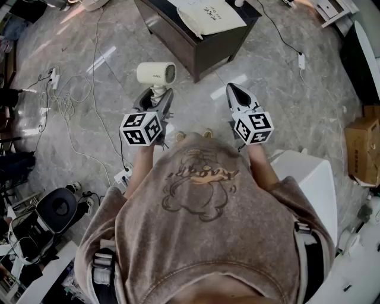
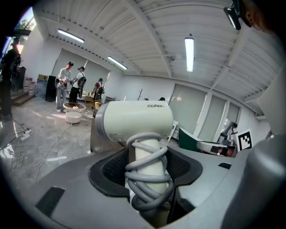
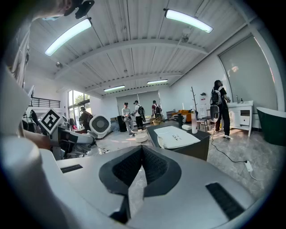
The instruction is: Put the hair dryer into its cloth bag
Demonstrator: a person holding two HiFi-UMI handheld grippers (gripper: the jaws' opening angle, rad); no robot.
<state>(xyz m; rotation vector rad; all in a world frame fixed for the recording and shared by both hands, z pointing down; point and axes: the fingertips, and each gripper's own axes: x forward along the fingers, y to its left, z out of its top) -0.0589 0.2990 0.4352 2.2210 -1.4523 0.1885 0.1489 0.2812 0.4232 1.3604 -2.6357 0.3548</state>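
Currently, the hair dryer (image 1: pixel 156 73) is clamped by its handle in the left tool (image 1: pixel 155 96); the right tool (image 1: pixel 235 91) is closed, empty.

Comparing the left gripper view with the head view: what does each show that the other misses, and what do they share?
Only the left gripper view: the grey cord wound around the handle between the pads, and people standing far across the room. Only the head view: the cloth bag lying on the dark table, and the right gripper, jaws shut with nothing in them. Both: the cream hair dryer held upright by its handle in the left gripper.
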